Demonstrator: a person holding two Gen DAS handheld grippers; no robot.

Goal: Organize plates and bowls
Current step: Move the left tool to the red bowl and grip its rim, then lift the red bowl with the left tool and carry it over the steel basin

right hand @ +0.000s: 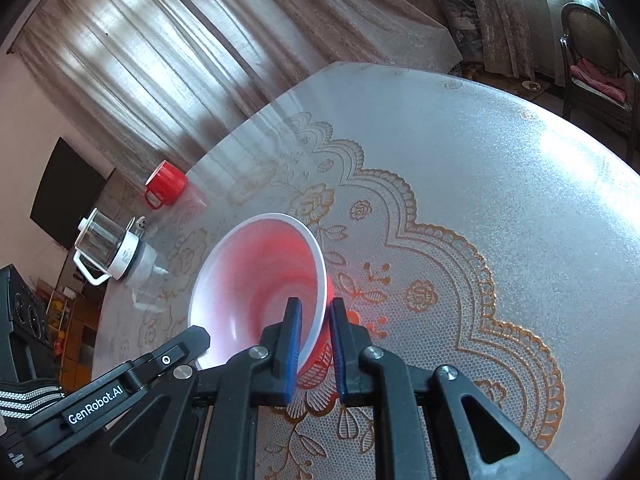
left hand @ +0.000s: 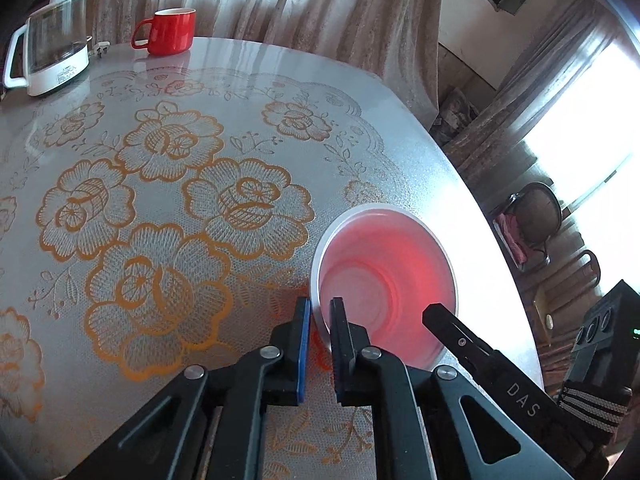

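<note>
Starting at the far left of the surface point(left hand: 248, 64), the kettle point(left hand: 52, 46) and the red mug point(left hand: 170, 32) stand well apart from your work, at the far edge. Your left gripper point(left hand: 320, 312) has its jaws closed on the near-left rim of the bowl point(left hand: 384, 272), one pad outside the wall and one inside. The bowl sits near the right edge of the surface, white-rimmed and glowing pink inside. Your right gripper point(right hand: 314, 310) pinches the opposite rim the same way, jaws closed on it.

No plates and no other bowl show in either view, so nothing looks sorted yet. You seem to be at the start: bowl gripped on both sides, carrying and placing still ahead.
</note>
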